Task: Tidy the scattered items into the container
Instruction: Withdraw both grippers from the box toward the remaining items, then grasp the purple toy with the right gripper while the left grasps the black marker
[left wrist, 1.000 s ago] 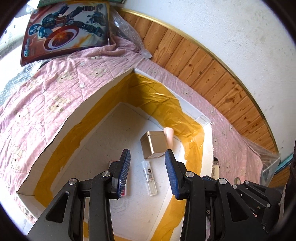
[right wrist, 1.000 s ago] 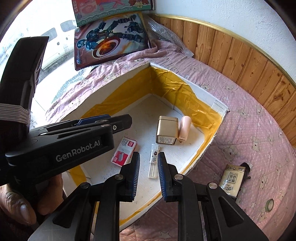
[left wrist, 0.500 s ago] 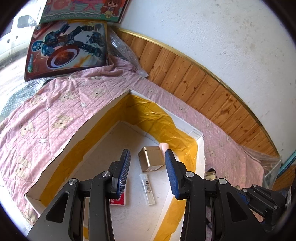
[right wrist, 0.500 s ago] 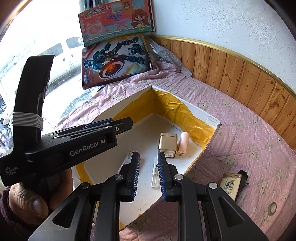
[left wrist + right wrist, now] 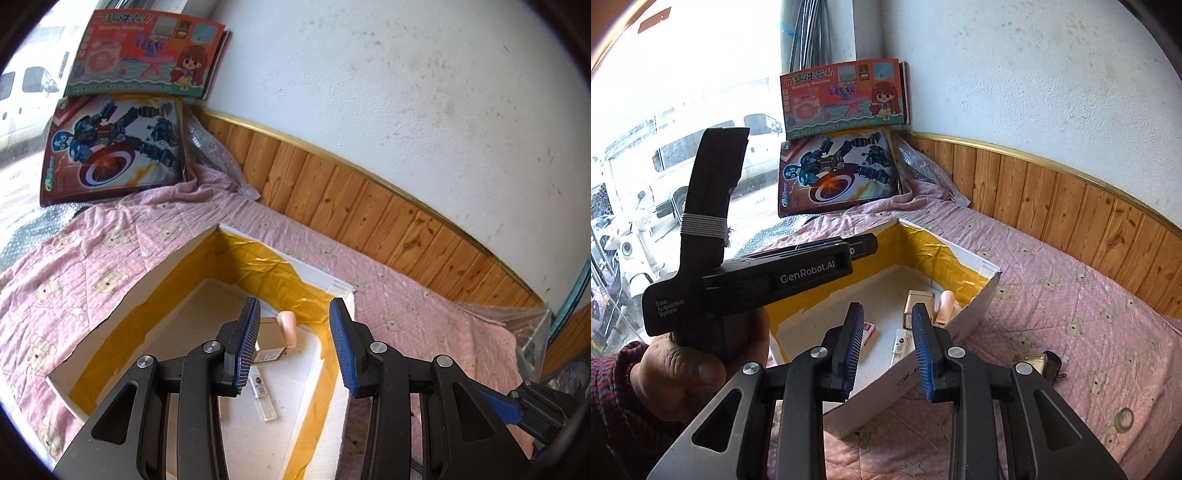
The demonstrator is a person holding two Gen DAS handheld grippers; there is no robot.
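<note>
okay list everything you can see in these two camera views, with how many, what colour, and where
box: one, white with yellow tape inside, on the quilt
gold tin: one, gold, inside box
pink tube: one, pale pink, beside tin
clear vial: one, transparent, box floor
small packet: one, red and white, box floor
gold charger pack: one, gold with black plug, on quilt outside box
tape roll: one, greenish, on quilt
toy boxes: two, against the window corner
quilt: one, pink
left gripper: open, empty
right gripper: open, empty

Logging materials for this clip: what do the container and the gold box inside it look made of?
Container: apparently white cardboard, matte, with a thin raw edge; its inner walls carry glossy, wrinkled yellow tape or film. Gold box: probably metal tin, given its satin sheen, though metallic-coated card is possible.
</note>
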